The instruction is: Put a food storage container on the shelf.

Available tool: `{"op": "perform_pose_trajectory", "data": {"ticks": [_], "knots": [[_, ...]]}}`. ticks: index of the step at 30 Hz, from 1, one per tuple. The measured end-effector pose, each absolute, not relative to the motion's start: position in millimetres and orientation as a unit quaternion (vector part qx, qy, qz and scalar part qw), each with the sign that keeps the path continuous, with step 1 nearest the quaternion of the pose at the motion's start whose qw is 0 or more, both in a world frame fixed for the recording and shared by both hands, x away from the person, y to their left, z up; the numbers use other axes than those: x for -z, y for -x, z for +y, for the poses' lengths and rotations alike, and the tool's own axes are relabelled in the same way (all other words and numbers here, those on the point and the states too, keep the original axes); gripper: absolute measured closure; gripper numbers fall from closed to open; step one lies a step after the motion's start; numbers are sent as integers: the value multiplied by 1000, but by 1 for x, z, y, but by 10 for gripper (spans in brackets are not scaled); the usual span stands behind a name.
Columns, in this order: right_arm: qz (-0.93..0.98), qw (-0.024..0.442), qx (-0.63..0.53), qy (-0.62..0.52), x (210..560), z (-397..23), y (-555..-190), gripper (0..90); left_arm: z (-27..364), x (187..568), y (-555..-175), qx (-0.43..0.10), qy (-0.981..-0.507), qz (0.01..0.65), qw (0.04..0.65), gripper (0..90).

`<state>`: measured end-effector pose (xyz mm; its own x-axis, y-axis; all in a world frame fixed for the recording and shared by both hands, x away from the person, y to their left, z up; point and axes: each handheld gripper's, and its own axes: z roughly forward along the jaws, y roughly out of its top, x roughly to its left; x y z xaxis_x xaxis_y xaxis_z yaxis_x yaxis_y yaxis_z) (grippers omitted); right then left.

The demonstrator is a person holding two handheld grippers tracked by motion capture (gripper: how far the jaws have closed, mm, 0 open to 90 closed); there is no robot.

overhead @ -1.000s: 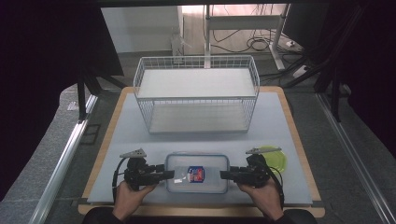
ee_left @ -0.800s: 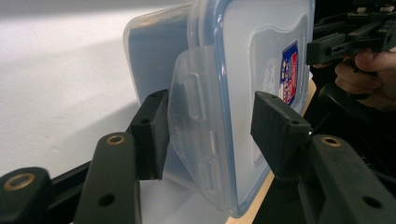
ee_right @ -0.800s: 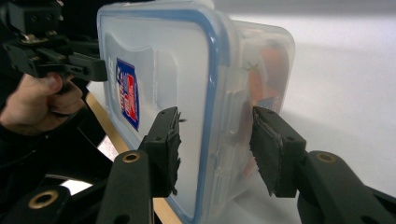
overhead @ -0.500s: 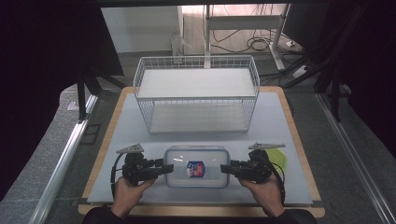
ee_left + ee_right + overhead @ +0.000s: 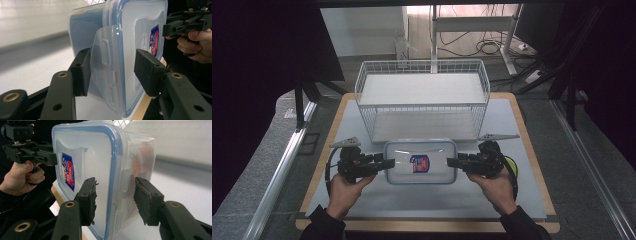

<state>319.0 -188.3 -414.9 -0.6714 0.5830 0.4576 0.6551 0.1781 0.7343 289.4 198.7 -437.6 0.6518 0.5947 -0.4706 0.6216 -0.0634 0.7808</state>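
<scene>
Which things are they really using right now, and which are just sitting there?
In use:
- clear lidded box, held at its two ends
- left gripper, at the box's left end
- right gripper, at its right end

Just lying about:
- white wire rack, behind the box
- yellow-green thing by the right hand, too hidden to name

High view above the table (image 5: 362, 200) looking forward and down, both gripper views close, facing inward, sharing the container (image 5: 420, 162).
</scene>
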Motion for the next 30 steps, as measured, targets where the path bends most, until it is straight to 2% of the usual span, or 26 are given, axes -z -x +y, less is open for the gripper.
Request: {"op": "perform_pose_trajectory", "data": {"ticks": [17, 30], "knots": [[-752, 22, 529, 393, 357, -183, -361, 535, 207, 365, -335, -18, -720, 409, 561, 489], [-751, 6, 534, 388, 319, -176, -393, 532, 213, 335, -367, -16, -716, 407, 567, 490]]}}
